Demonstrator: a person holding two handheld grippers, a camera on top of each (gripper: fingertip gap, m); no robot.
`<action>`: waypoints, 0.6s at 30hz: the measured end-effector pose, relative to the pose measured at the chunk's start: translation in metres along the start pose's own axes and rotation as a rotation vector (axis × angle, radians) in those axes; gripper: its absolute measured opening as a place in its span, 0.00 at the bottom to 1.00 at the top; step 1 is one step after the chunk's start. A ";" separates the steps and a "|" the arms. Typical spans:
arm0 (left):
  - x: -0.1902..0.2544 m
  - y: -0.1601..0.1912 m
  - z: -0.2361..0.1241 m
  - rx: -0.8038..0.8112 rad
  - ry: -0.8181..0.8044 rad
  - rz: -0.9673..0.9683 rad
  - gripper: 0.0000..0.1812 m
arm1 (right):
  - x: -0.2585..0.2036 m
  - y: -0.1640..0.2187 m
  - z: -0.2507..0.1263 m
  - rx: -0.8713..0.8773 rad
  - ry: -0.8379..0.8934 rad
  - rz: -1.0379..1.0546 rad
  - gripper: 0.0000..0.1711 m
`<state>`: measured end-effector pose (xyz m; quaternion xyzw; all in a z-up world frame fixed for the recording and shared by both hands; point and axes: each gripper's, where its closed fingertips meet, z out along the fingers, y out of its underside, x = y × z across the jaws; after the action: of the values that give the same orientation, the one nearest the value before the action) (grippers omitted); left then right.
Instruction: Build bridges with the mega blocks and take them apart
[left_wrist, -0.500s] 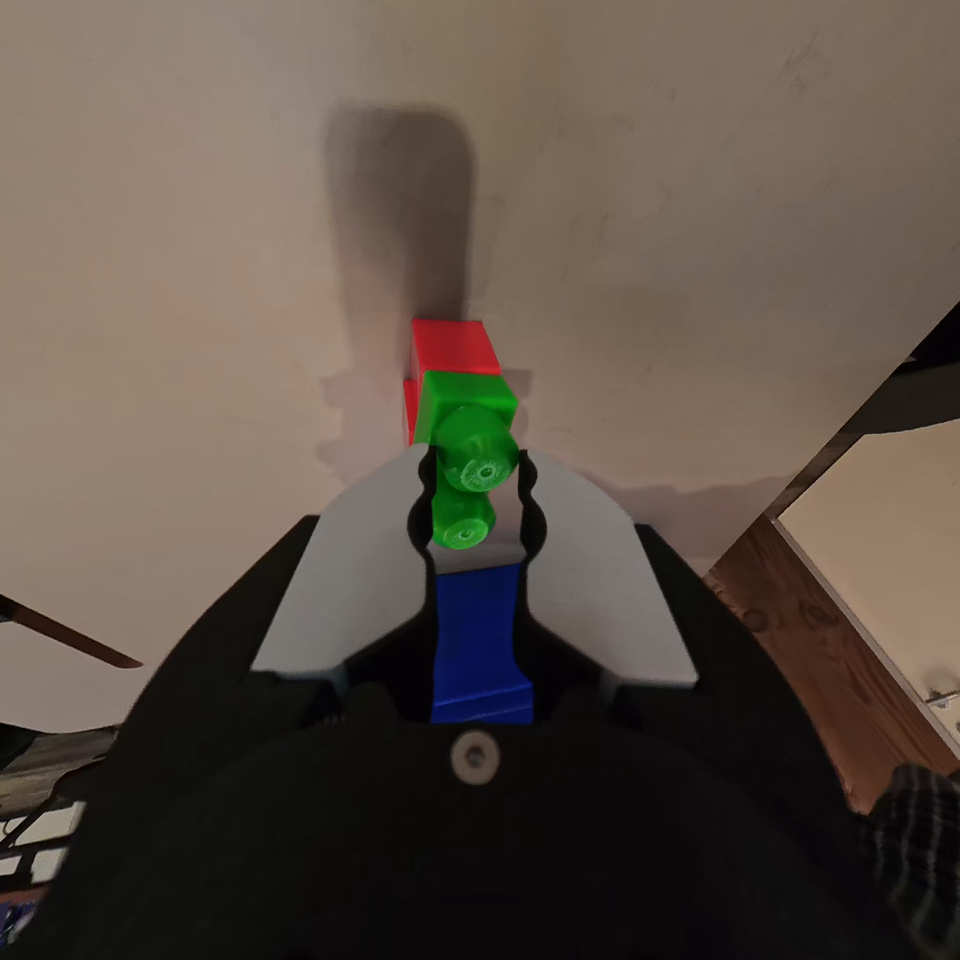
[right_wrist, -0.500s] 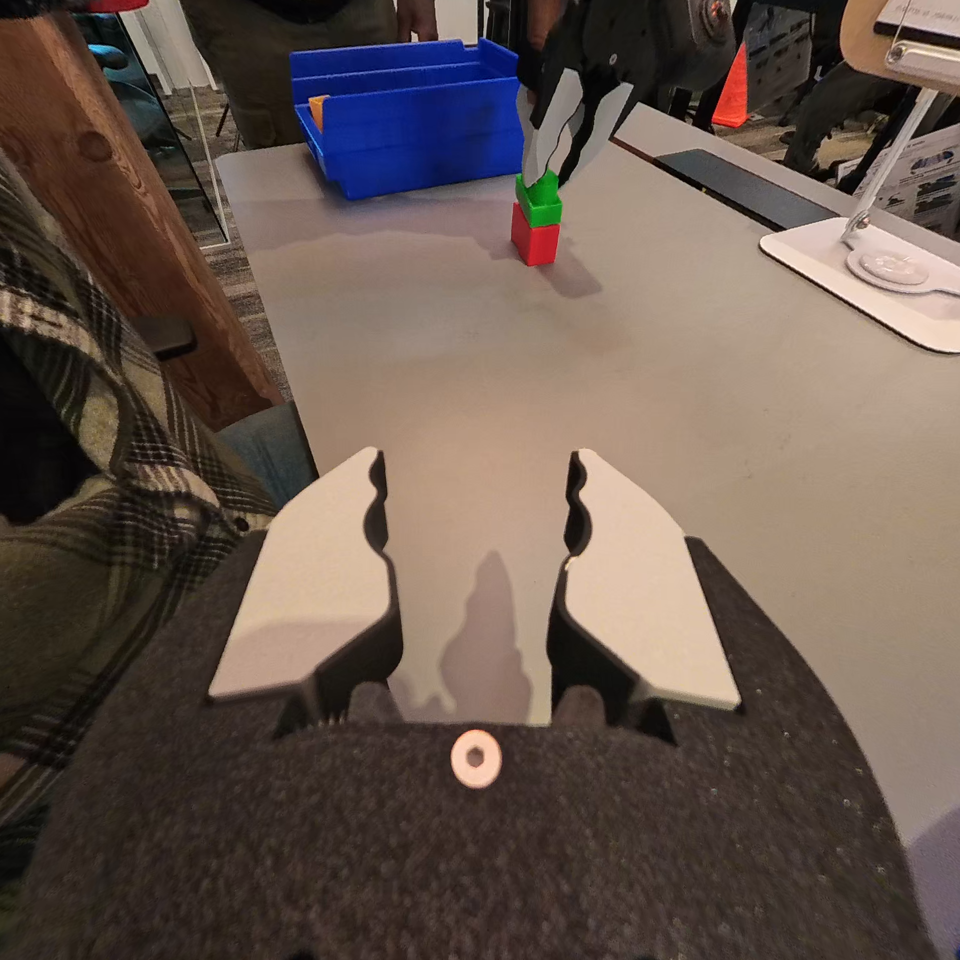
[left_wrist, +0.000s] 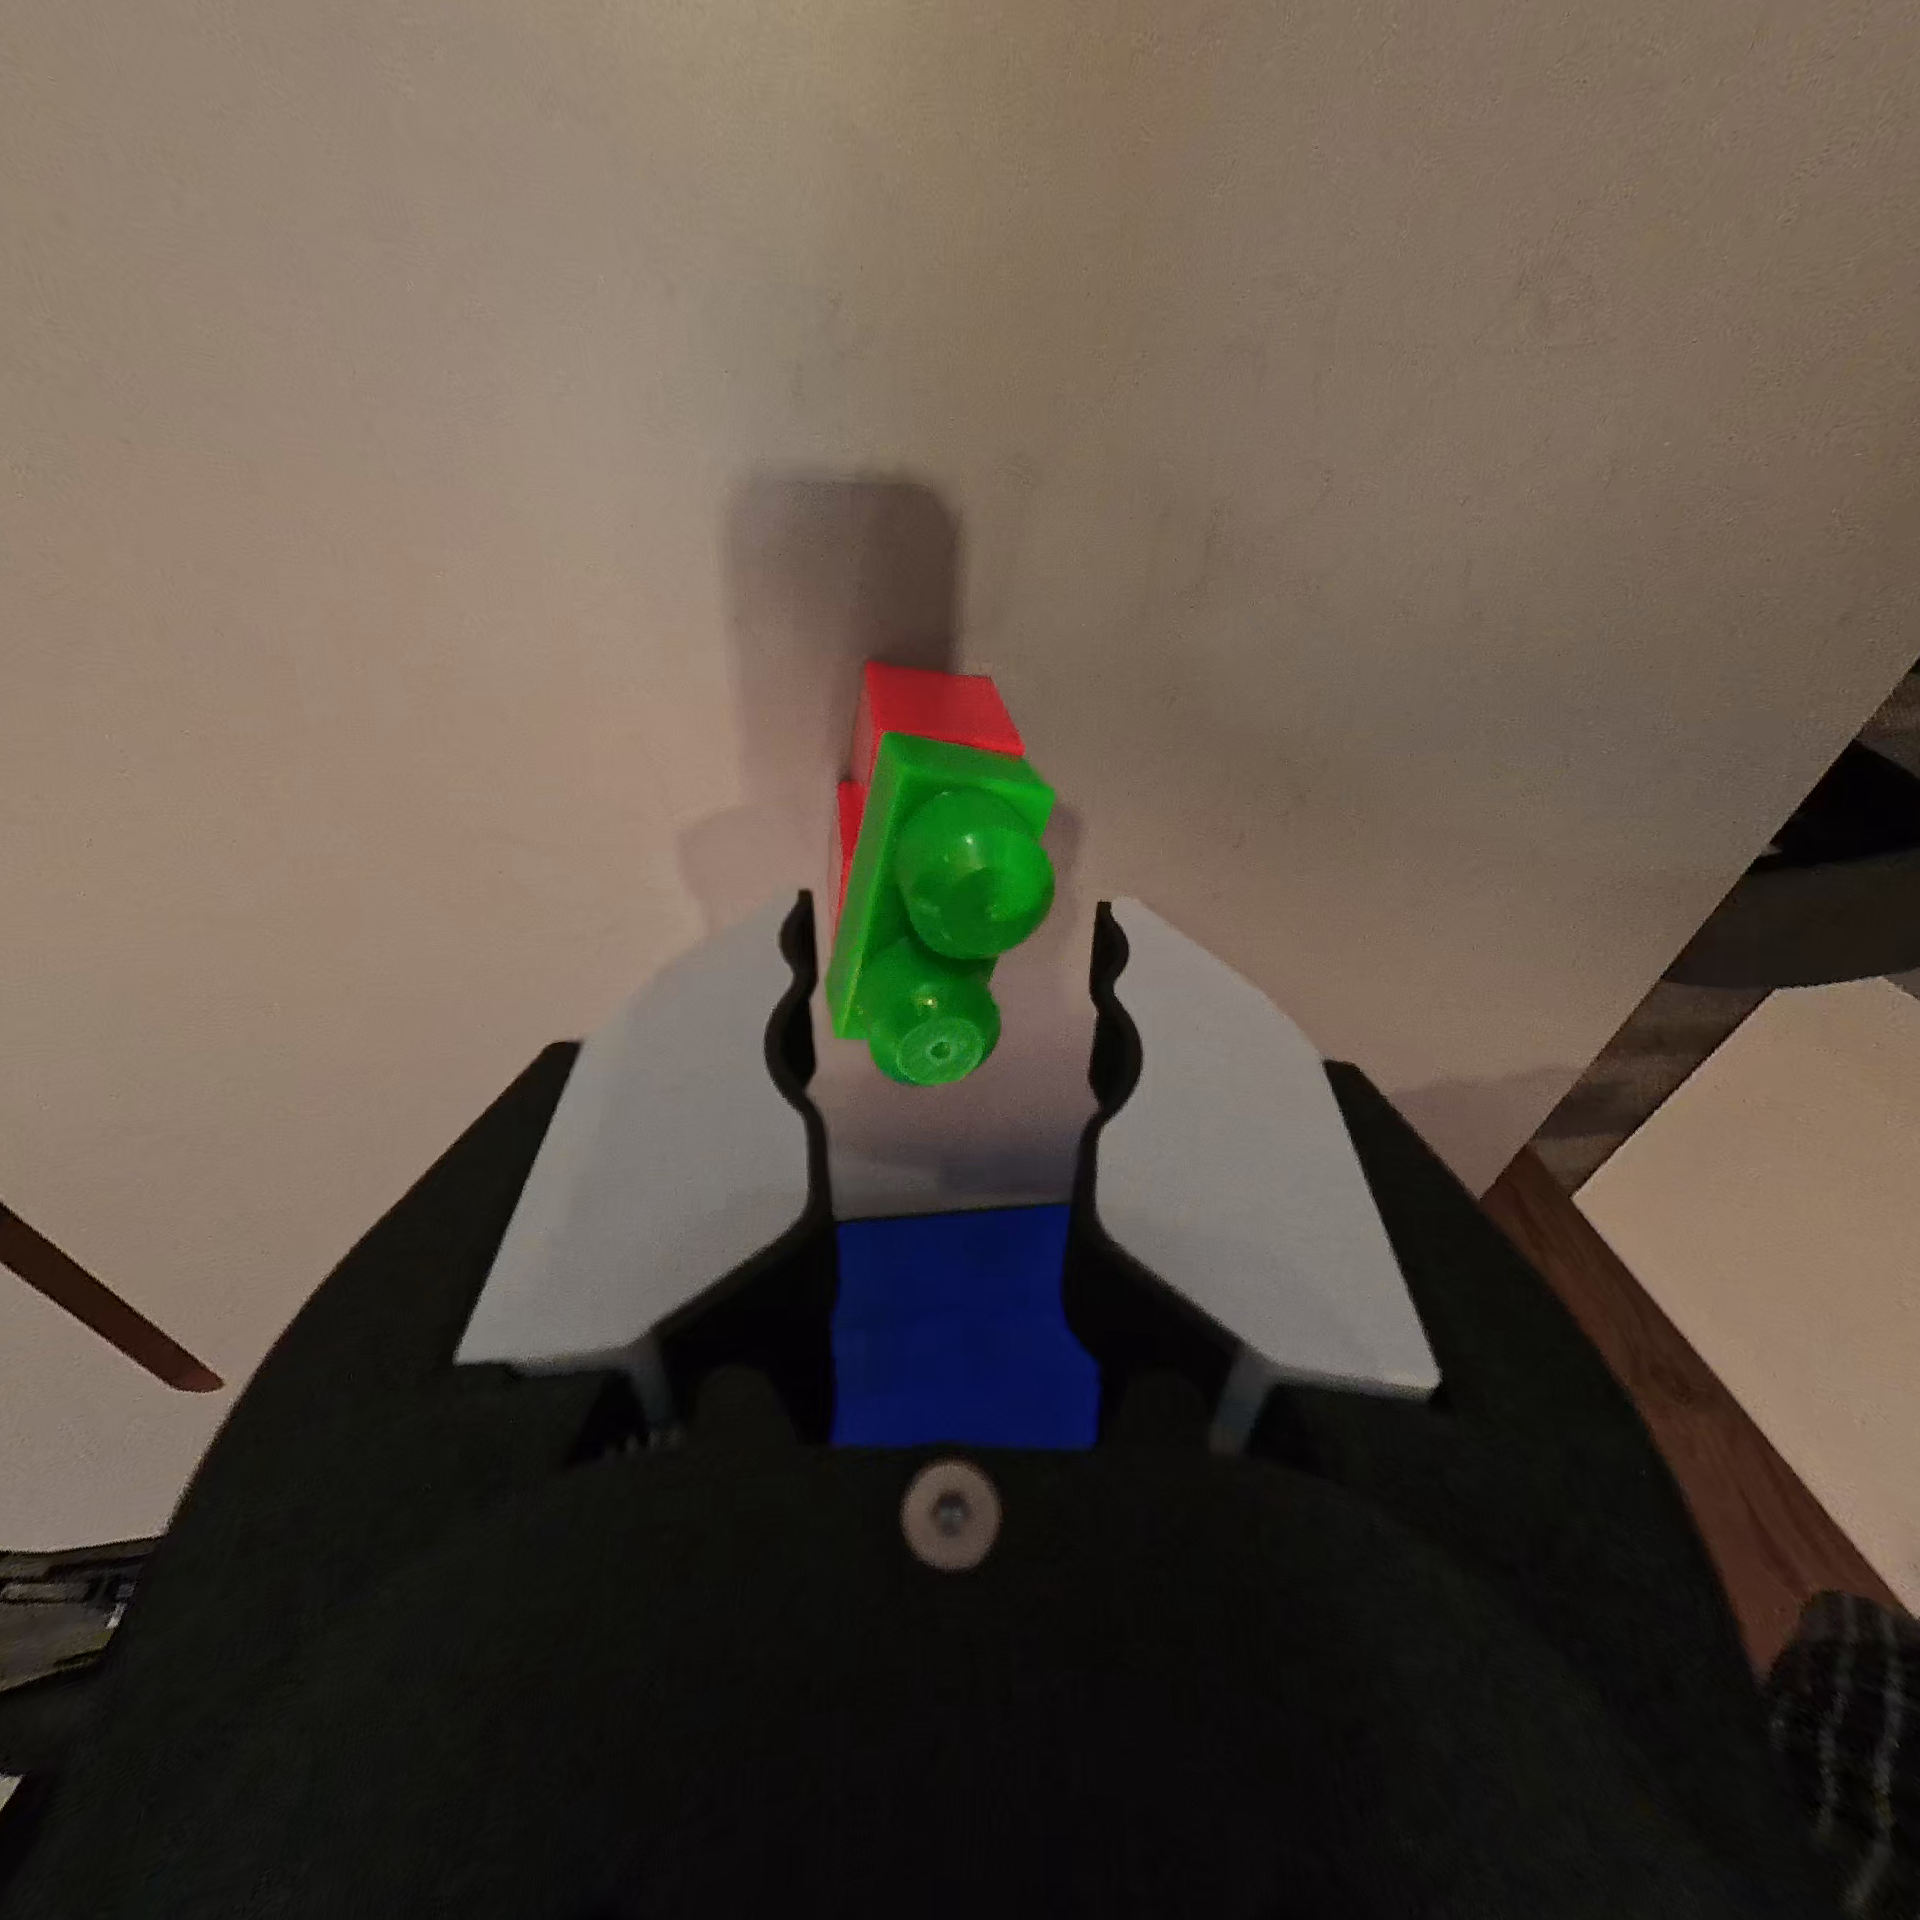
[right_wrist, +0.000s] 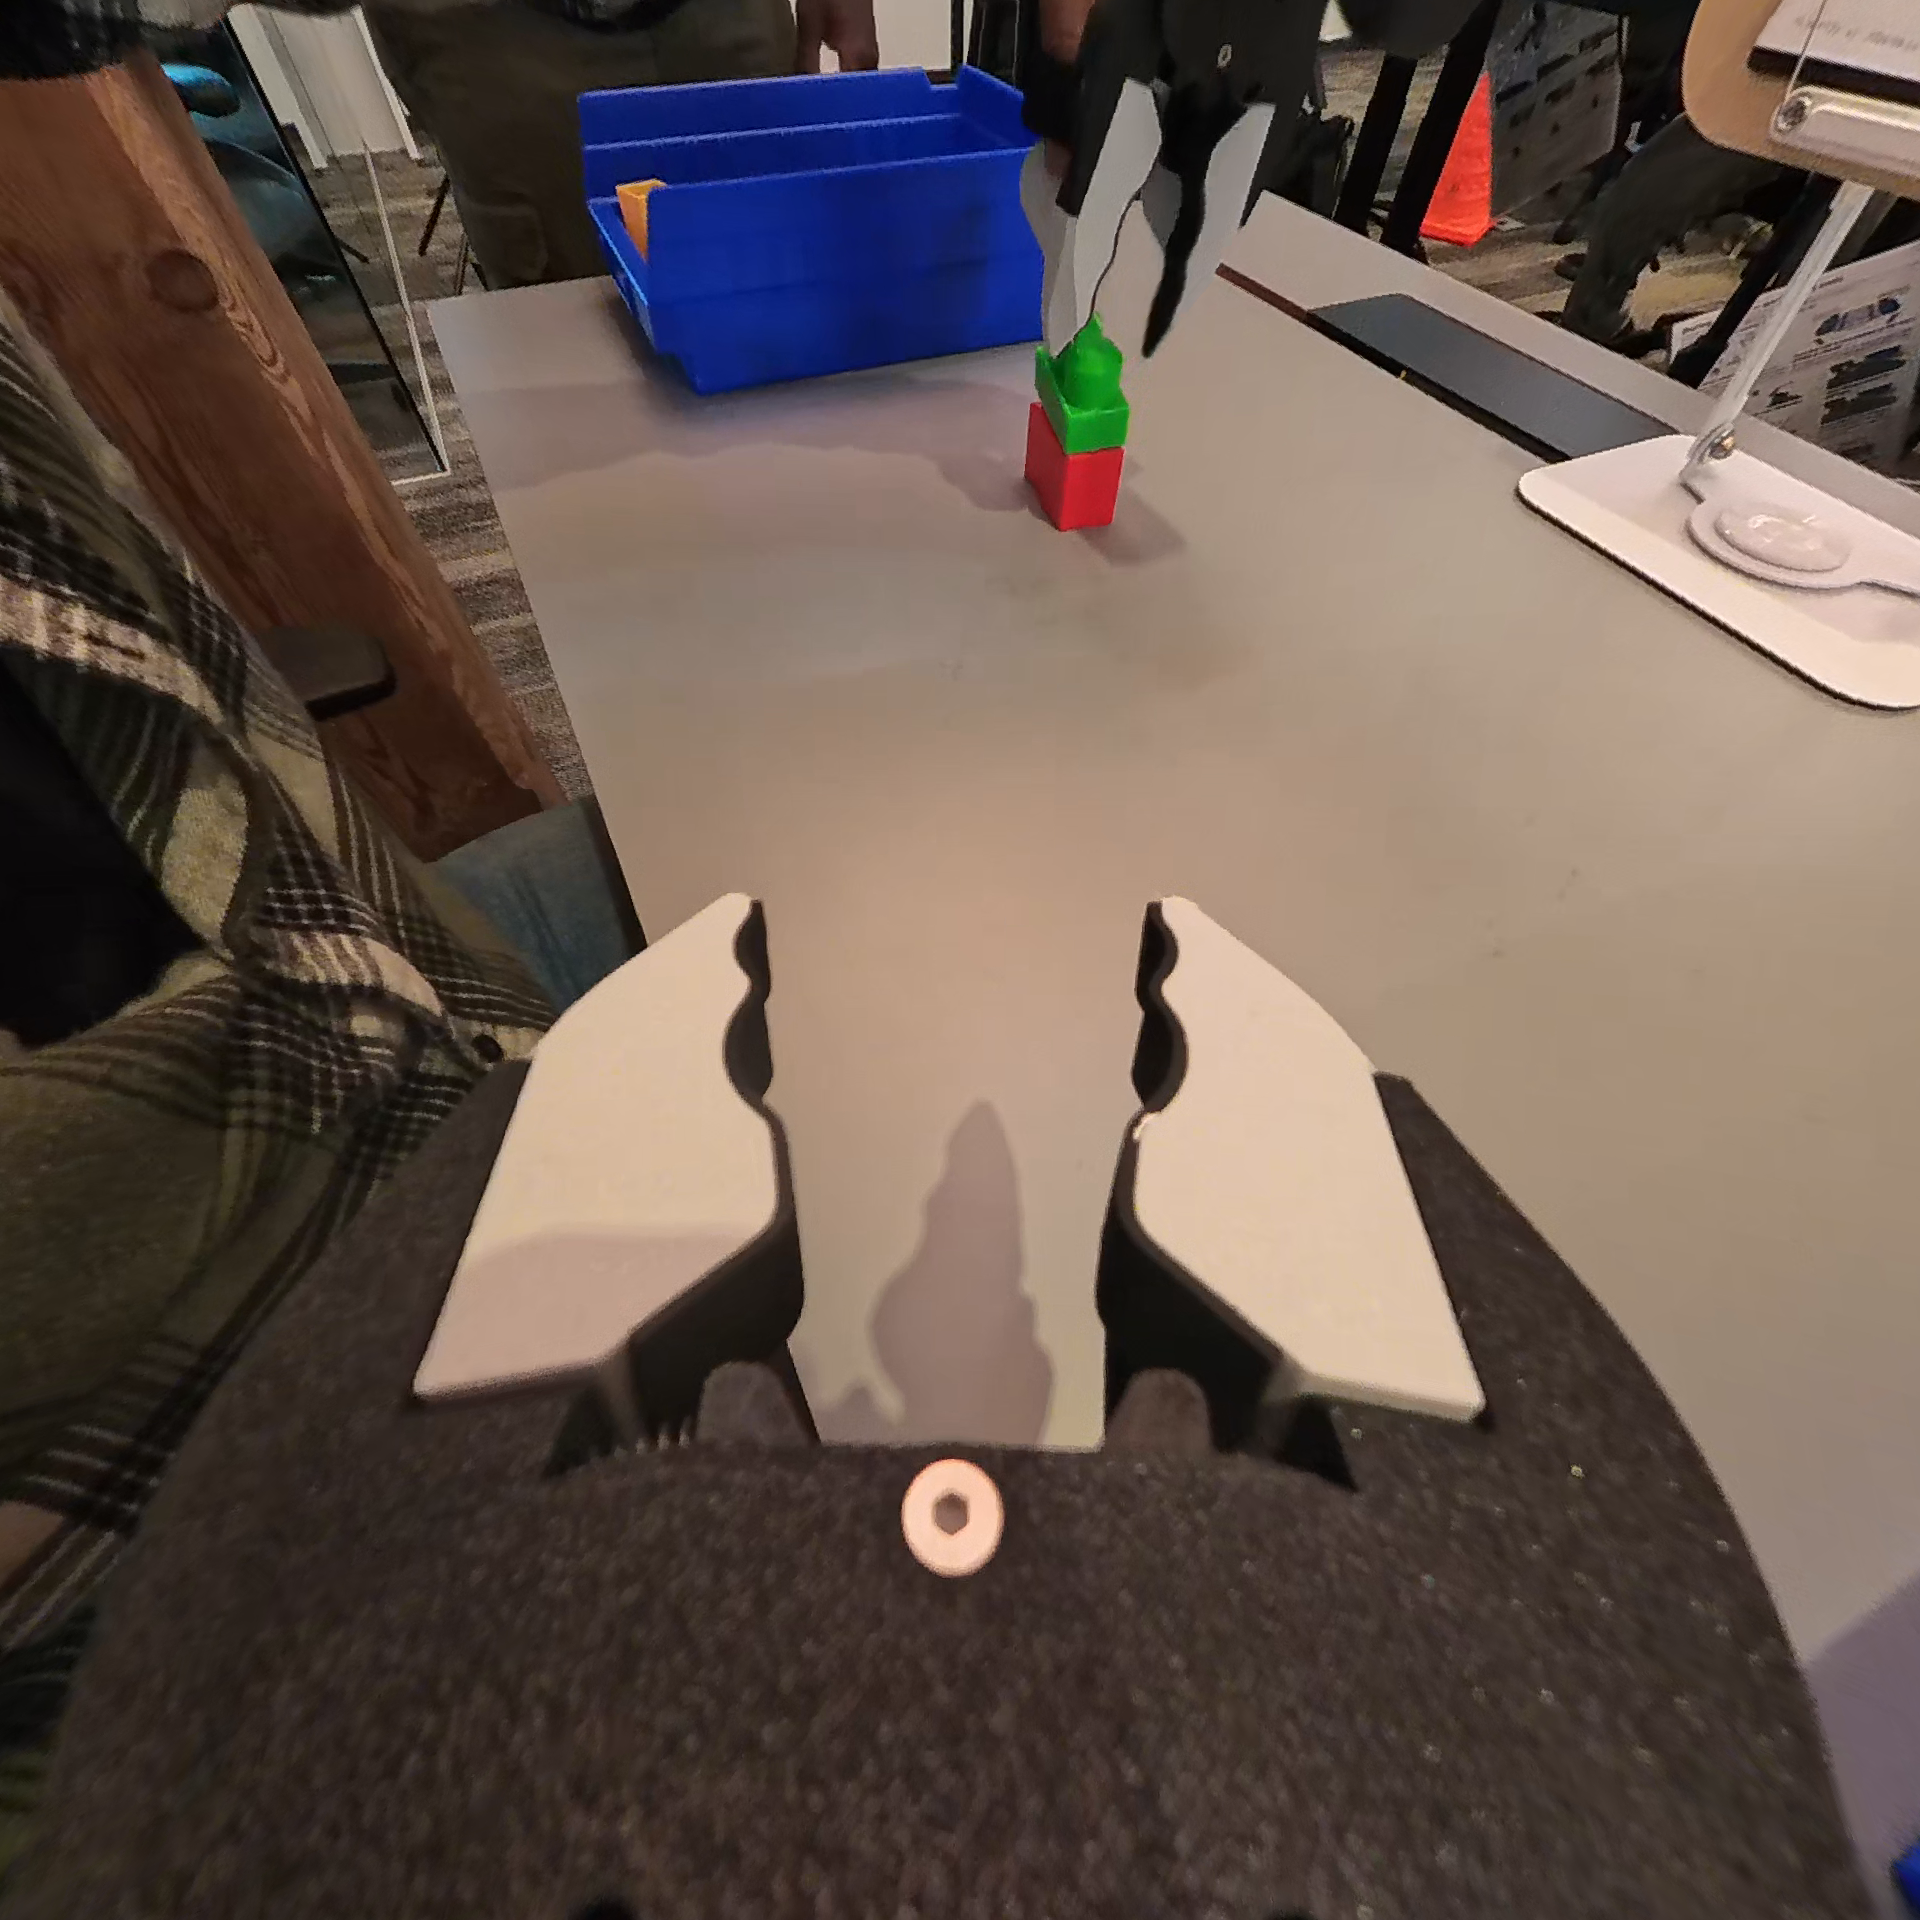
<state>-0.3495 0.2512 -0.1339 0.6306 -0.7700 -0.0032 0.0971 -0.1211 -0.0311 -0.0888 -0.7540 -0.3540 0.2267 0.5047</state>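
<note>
- The table (right_wrist: 1299, 831) is a plain grey top, matte, with soft shadows on it; in the left wrist view it looks beige (left_wrist: 416, 520) under warmer light.
- A green block (right_wrist: 1086, 390) sits on a red block (right_wrist: 1075, 478) far down the table; the stack stands upright, with the green one set slightly askew on the red.
- From above, the green block (left_wrist: 935, 914) shows two round studs, and the red block (left_wrist: 935, 707) peeks out behind and to one side of it.
- The left tongs (left_wrist: 945, 925) are spread, one finger on either side of the green block, touching neither side as far as the view shows; in the right wrist view the left tongs (right_wrist: 1117, 322) hang point-down just over the stack.
- The right tongs (right_wrist: 951, 935) are spread and empty, low over bare table, well apart from the blocks.
- A blue bin (right_wrist: 821, 229) stands at the table's far end, near the stack; an orange piece (right_wrist: 639, 213) juts up inside, mostly hidden by the wall.
- A wooden post (right_wrist: 208, 416) rises at the left edge; a plaid sleeve (right_wrist: 208, 935) fills the lower left.
- A white stand base (right_wrist: 1714, 561) lies at the right, cut off by the frame.
- An orange cone (right_wrist: 1465, 166) and people's legs fill the dim background, hard to make out.
- A blue patch (left_wrist: 961, 1330) between the left fingers' roots is probably the bin; I cannot tell.
</note>
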 end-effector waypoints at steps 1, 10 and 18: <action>0.000 0.000 -0.001 0.016 -0.001 -0.002 0.29 | 0.000 0.000 0.001 -0.001 0.001 -0.001 0.40; -0.005 -0.009 -0.045 0.448 -0.059 -0.077 0.30 | -0.002 -0.004 0.010 0.004 -0.022 -0.013 0.41; -0.009 0.003 -0.092 1.011 -0.292 -0.197 0.30 | -0.001 -0.004 0.009 0.013 -0.028 -0.004 0.41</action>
<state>-0.3368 0.2710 -0.0447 0.6609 -0.6183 0.2712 -0.3278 -0.1297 -0.0253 -0.0885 -0.7467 -0.3609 0.2389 0.5051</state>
